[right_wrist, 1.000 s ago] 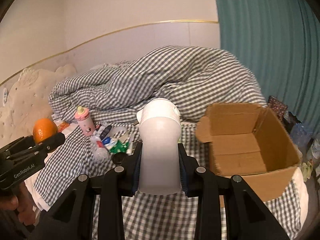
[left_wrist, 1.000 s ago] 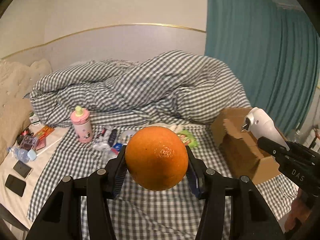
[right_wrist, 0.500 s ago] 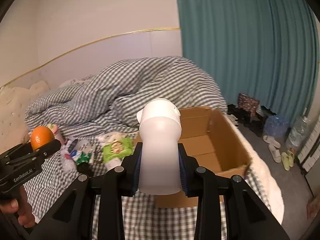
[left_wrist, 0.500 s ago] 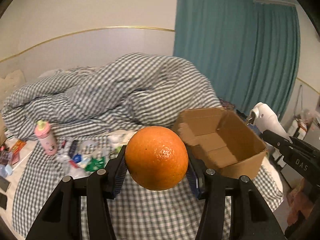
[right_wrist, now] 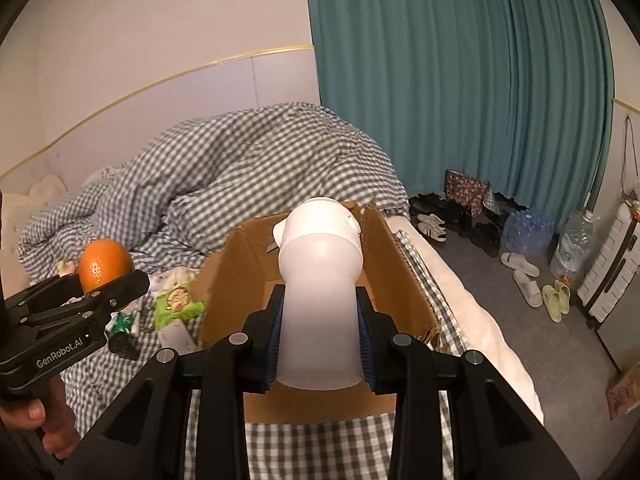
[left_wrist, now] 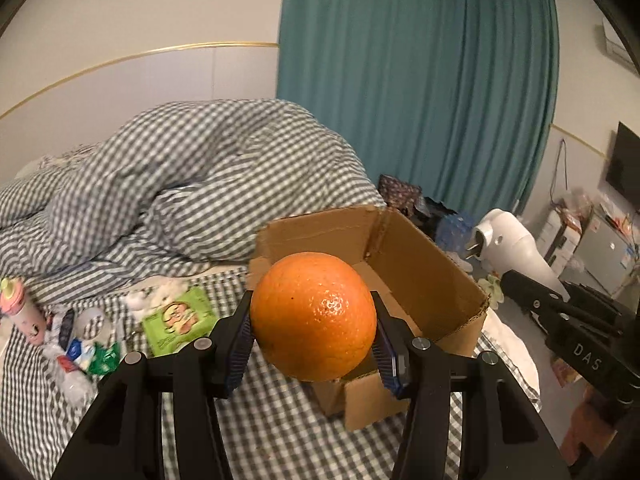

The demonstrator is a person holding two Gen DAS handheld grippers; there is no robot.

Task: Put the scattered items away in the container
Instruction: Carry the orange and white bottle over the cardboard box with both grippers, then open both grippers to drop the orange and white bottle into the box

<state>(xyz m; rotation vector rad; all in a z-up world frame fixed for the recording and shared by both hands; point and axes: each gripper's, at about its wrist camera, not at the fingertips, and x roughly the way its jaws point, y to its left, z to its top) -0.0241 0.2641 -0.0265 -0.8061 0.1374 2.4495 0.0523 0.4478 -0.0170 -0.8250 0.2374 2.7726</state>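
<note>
1. The left gripper (left_wrist: 314, 346) had its fingers clamped on an orange (left_wrist: 313, 317), held in the air before the open cardboard box (left_wrist: 424, 276).
2. The right gripper (right_wrist: 319, 338) gripped a white bottle (right_wrist: 320, 300) (cap end forward) over the box, which stood on the checked bed (right_wrist: 320, 444).
3. Scattered packets (left_wrist: 176, 320) lay left of the box.

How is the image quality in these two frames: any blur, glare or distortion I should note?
Left wrist view: dim indoor light, a small glare spot on the orange, the checked duvet smeared by motion blur, strong fisheye bending with dark corners. Right wrist view: the white bottle looks soft and slightly washed out up close, the duvet is blurred, and the cardboard box stays fairly sharp.
</note>
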